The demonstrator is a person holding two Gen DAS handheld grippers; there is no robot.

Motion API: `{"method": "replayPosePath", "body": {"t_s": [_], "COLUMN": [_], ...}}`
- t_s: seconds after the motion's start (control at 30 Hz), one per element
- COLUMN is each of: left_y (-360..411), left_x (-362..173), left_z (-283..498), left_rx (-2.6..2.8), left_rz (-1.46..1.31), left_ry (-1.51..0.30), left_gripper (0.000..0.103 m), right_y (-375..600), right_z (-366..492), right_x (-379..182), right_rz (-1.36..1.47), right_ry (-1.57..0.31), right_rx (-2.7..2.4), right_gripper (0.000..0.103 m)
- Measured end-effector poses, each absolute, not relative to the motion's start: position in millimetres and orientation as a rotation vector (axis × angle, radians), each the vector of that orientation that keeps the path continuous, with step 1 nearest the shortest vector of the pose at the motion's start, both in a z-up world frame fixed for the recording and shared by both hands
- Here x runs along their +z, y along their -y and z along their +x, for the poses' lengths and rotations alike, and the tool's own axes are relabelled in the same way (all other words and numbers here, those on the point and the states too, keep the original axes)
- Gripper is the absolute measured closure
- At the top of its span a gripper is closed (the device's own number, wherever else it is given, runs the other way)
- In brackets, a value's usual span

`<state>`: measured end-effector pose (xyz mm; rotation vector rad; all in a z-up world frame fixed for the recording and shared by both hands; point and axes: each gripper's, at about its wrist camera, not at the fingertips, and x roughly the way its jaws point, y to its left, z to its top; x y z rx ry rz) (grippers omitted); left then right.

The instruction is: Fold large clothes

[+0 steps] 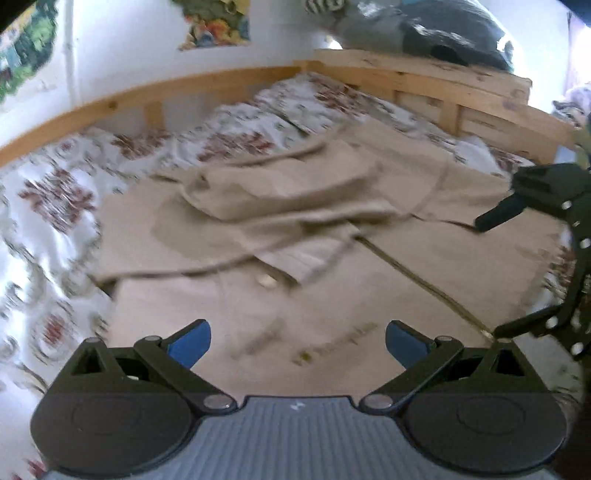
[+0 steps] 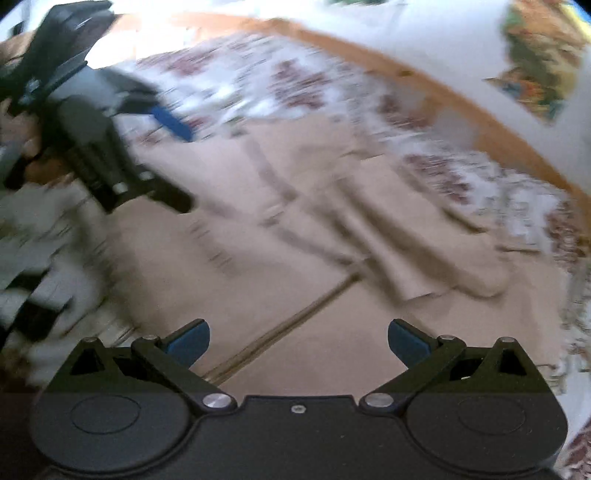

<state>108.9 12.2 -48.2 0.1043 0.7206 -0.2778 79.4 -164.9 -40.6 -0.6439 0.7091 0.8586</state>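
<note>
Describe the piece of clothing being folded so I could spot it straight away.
Start at the wooden bed frame along the white wall; inside it lies a white bedspread with a dark red pattern. Spread across its middle is the jacket, with a sleeve flopped over its body. It is the only plain beige thing there, with a zip running down it.

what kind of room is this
Most likely a bedroom: a wooden bed frame around a floral-print bedsheet, with a beige garment spread on it and colourful posters on the wall.
</note>
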Motion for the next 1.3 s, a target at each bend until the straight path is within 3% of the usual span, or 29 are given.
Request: {"method": "replayPosePath", "body": {"t_s": [0.2, 0.53, 0.73, 0.8, 0.87, 1.1, 1.17, 1.2, 1.27, 1.3], "left_y": [-1.6, 27.9, 19.4, 12.1, 8.9, 5.1, 2.7, 1.6, -1.1, -1.8], "left_x": [-54.8, -73.7, -64.0, -57.6, -50.9, -10.9, -2.4, -0.7, -1.7, -4.2], "left_z": [89.2, 72.1, 79.4, 80.9, 83.3, 118.3, 123.6, 125.0, 123.6, 122.0], "left_rx": [-0.469, -0.474, -0.318, -0.291, -0.3, -0.297, -0.288, -0.285, -0.28, -0.282], "left_rz": [0.104, 0.364, 0.362, 0.328, 0.309, 0.191, 0.189, 0.19, 0.191, 0.192], "left_ry": [-0.756, -0.78, -0.752, -0.734, -0.73, -0.7, -0.673, -0.665, -0.665, -0.673], "left_gripper": [0.001, 0.002, 0.031, 0.049, 0.077, 0.087, 0.087, 0.087, 0.086, 0.082], "right_y": [148.9, 168.1, 176.6, 180.2, 183.2, 168.1, 164.5, 166.6, 173.8, 180.1], "right_z": [69.4, 77.9, 83.1, 84.3, 87.7, 68.9, 71.9, 75.6, 83.2, 87.5], "right_x": [-69.6, -48.3, -33.7, -29.9, -28.9, -28.1, -34.0, -36.5, -36.3, -32.4], "right_rz": [-0.792, -0.63, -0.557, -0.54, -0.523, -0.595, -0.65, -0.662, -0.642, -0.603], "right_ry": [-0.854, -0.704, -0.609, -0.59, -0.575, -0.504, -0.524, -0.537, -0.542, -0.528], "right_rx": [0.923, 0.808, 0.763, 0.748, 0.746, 0.909, 0.845, 0.801, 0.722, 0.679], "right_gripper": [0.001, 0.001, 0.001, 0.001, 0.001, 0.001, 0.006, 0.015, 0.036, 0.06]}}
